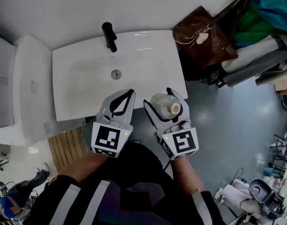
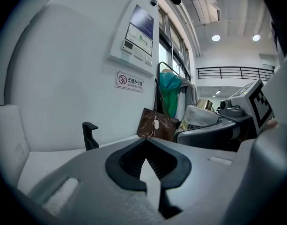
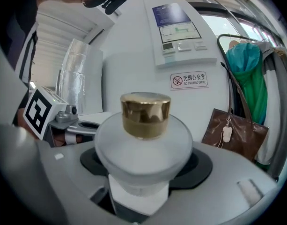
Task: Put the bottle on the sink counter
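In the head view, my right gripper [image 1: 162,99] is shut on a frosted clear bottle [image 1: 165,104] with a gold cap. It holds the bottle upright, just off the front right edge of the white sink [image 1: 152,46]. The right gripper view shows the bottle [image 3: 143,146] filling the space between the jaws, with its gold cap [image 3: 145,114] on top. My left gripper [image 1: 128,93] hangs beside it over the sink's front edge. Its jaws meet at the tips with nothing between them, as the left gripper [image 2: 144,143] also appears in its own view.
A black faucet [image 1: 109,36] stands at the back of the basin, above the drain [image 1: 116,74]. A brown bag [image 1: 204,36] hangs right of the sink, with clothes beyond it. A white fixture [image 1: 26,78] sits to the left, and a wooden slatted mat [image 1: 66,146] lies below.
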`<act>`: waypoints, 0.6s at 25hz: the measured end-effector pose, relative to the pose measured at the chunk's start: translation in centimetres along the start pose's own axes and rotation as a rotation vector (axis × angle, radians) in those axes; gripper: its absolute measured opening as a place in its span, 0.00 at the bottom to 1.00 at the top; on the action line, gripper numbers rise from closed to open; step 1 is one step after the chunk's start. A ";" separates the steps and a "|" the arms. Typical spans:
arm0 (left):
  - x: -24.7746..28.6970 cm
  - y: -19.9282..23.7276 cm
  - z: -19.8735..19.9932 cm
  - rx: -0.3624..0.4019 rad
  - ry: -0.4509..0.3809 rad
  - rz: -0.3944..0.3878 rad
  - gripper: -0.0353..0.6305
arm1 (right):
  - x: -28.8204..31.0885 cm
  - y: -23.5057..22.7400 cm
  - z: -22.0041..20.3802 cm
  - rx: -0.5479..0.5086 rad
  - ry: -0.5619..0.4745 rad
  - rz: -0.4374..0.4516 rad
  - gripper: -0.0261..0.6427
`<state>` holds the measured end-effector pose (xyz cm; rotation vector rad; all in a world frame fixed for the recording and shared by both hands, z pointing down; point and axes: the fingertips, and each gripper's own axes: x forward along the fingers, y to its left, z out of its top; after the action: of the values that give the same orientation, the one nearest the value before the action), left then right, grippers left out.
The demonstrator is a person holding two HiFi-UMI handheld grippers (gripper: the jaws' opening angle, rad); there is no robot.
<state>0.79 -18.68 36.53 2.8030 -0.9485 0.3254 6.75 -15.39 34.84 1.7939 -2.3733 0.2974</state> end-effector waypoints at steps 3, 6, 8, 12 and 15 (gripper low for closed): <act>2.6 2.2 0.5 -0.006 0.002 -0.005 0.05 | 2.9 -2.0 0.3 -0.021 0.013 -0.021 0.55; 5.2 4.0 1.0 -0.011 0.005 -0.018 0.05 | 5.6 -3.8 0.9 -0.014 0.032 -0.051 0.55; 6.9 4.9 1.2 -0.010 0.009 -0.029 0.05 | 7.0 -5.3 0.7 -0.018 0.045 -0.073 0.55; 10.0 6.3 1.2 -0.022 0.023 -0.050 0.05 | 9.5 -7.7 0.5 -0.011 0.062 -0.113 0.55; 11.9 7.1 0.9 -0.024 0.035 -0.061 0.05 | 11.1 -9.3 0.4 -0.007 0.071 -0.147 0.55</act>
<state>5.83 -31.37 39.32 2.7885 -0.8516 0.3519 12.68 -28.24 37.73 1.9089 -2.1793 0.3276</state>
